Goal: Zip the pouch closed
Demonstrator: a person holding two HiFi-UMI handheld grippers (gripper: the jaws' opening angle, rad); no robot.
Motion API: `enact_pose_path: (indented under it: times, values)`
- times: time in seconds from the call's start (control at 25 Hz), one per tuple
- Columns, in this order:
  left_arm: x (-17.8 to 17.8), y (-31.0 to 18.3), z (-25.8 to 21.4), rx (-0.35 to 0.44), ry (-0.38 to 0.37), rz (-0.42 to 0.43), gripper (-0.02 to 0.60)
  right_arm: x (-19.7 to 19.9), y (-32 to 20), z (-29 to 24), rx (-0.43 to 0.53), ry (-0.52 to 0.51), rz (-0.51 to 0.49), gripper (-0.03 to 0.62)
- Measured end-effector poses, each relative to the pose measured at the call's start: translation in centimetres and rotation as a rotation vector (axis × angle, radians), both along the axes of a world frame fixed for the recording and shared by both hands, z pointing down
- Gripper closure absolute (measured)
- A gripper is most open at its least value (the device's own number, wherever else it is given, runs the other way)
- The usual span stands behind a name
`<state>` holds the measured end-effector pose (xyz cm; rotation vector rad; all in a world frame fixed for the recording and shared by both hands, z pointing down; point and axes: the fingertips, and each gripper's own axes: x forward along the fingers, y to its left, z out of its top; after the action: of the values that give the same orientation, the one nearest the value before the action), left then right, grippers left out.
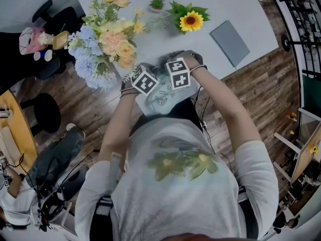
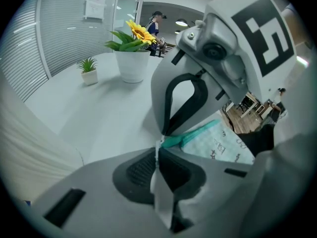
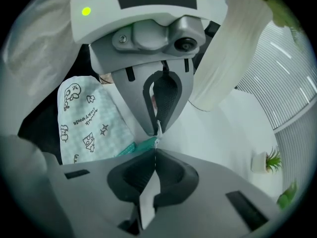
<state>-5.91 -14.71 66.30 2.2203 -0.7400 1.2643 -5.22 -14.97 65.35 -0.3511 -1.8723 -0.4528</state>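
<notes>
An office is indicated by what is seen around the white table (image 1: 241,4). Slatted blinds (image 2: 64,29) are hung along one wall, and a printed notice (image 2: 95,1) is fixed beside a doorway. A black chair (image 1: 50,19) is set on wood-plank flooring (image 1: 261,89), and a yellow desk (image 1: 15,127) is trailed with cables. Decoration is supplied by a bouquet (image 1: 108,39) and a potted sunflower (image 1: 189,20) (real or artificial cannot be told).

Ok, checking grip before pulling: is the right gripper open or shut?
Shut: on the right gripper the jaws meet, no gap, tips at the teal zipper of the pouch. Whether they pinch anything: cannot tell.
</notes>
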Motion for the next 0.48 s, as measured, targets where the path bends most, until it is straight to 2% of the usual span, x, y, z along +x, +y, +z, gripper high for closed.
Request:
enact_pose_path:
  times: [0.24, 0.48]
  values:
    - [-0.1, 0.2, 0.3, -0.009, 0.017, -0.076, 0.554, 0.5, 0.3, -0.1, 0.052, 0.029, -0.044, 0.576]
    - [-0.1, 0.1, 0.2, -0.006, 0.014, -0.081, 0.555, 1.1, 0.3, -0.3, 0.069, 0.032, -0.041, 0.576]
